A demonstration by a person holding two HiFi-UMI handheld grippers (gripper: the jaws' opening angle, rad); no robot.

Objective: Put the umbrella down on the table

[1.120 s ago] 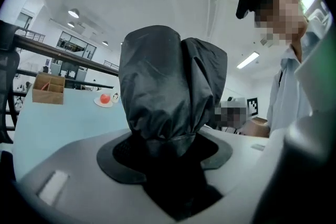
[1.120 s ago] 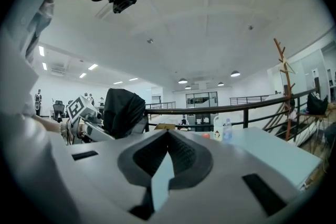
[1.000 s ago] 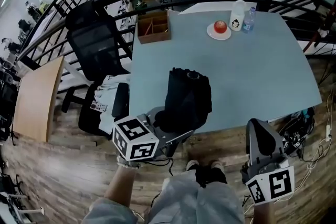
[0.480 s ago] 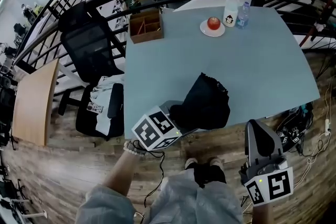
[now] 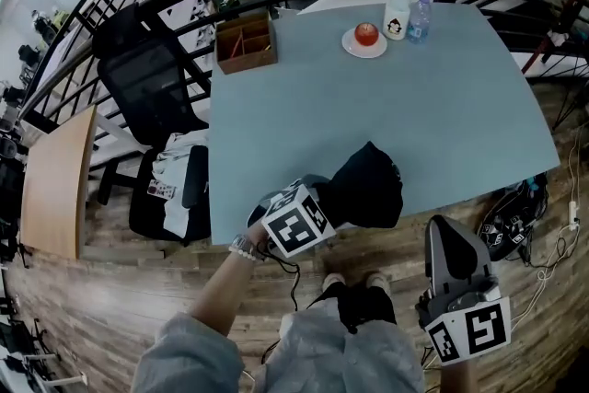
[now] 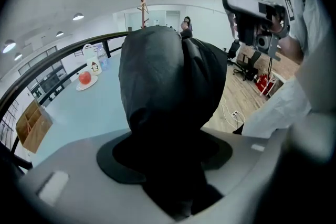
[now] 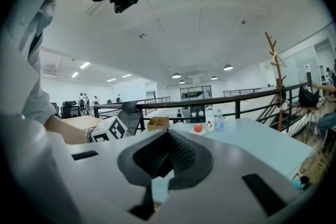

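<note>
My left gripper (image 5: 317,209) is clamped on the black folded umbrella (image 5: 366,189); in the left gripper view its jaws (image 6: 173,165) pinch the dark fabric, which bulges up and out ahead of them. The umbrella hangs over the near edge of the pale blue table (image 5: 368,106), but I cannot tell whether it touches the top. My right gripper (image 5: 448,239) sits low beside my legs, off the table and well apart from the umbrella; in the right gripper view its jaws (image 7: 157,165) are closed together with nothing between them. The middle of the tabletop is bare. At its far side stand a wooden box (image 5: 245,41), an apple on a small plate (image 5: 365,37), a white bottle (image 5: 397,11) and a clear water bottle (image 5: 419,18) just beside it. A black railing (image 5: 184,0) curves round behind the table, a black office chair (image 5: 147,83) stands to the left, and the wooden floor (image 5: 110,308) carries a tangle of cables (image 5: 515,216) to the right.
</note>
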